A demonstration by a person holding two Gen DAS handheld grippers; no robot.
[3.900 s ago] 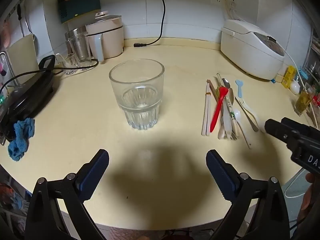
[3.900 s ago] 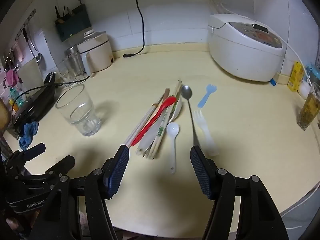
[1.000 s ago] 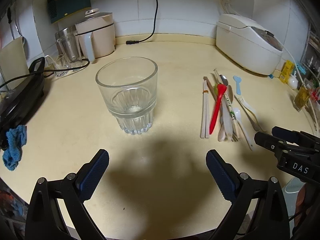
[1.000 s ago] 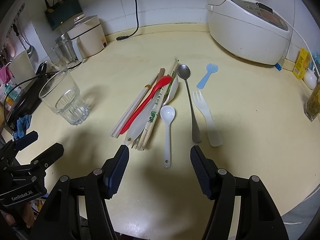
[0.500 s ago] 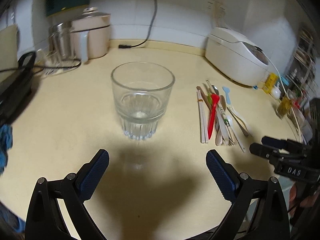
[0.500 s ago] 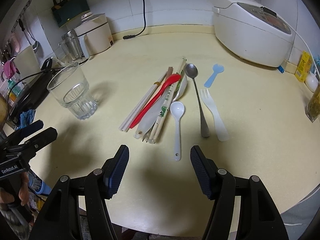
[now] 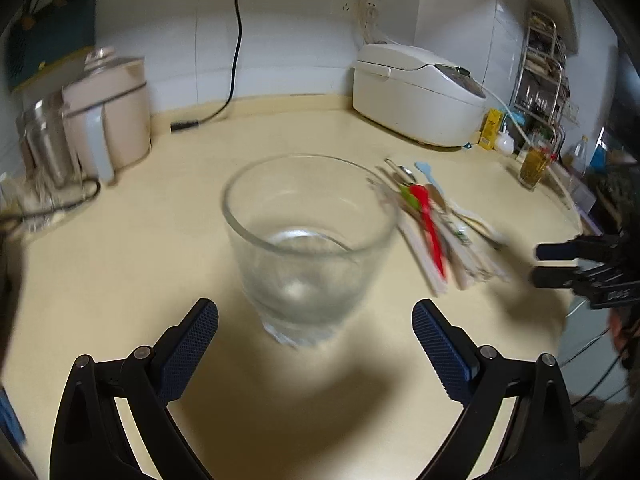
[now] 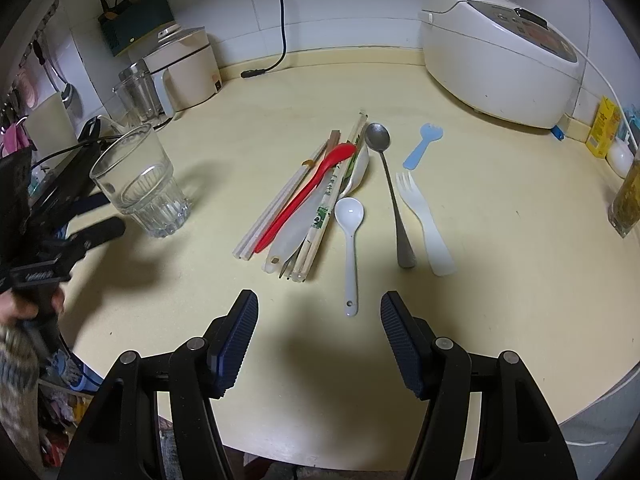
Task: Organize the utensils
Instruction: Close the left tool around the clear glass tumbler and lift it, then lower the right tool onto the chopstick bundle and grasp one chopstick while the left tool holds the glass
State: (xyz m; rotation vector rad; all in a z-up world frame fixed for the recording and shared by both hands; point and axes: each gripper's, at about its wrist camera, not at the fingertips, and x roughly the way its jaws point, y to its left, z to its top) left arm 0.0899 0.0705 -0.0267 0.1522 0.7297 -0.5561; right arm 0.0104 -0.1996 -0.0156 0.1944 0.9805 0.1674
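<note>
A clear empty glass [image 7: 308, 240] stands upright just ahead of my open left gripper [image 7: 314, 320], whose fingers flank its base without touching it. To its right lies the utensil pile [image 7: 432, 232]. In the right wrist view, a red spoon [image 8: 308, 196], chopsticks [image 8: 280, 208], a white spoon [image 8: 350, 240], a metal spoon [image 8: 394, 200], a white fork [image 8: 424, 220] and a small blue fork [image 8: 420, 146] lie on the counter. My right gripper [image 8: 319, 308] is open and empty, just short of the white spoon's handle. The left gripper [image 8: 98, 216] sits beside the glass [image 8: 140, 184].
A white rice cooker [image 8: 500, 52] stands at the back right, and a beige kettle [image 8: 188, 68] with a steel jar at the back left. A black cable [image 8: 280, 12] hangs down the wall. A glass of yellow liquid [image 8: 628, 196] stands at the right edge. The counter's front edge is close.
My left gripper has moved in toward the glass, which now looms large and blurred between its fingers. The right gripper has crept slightly closer to the utensils.
</note>
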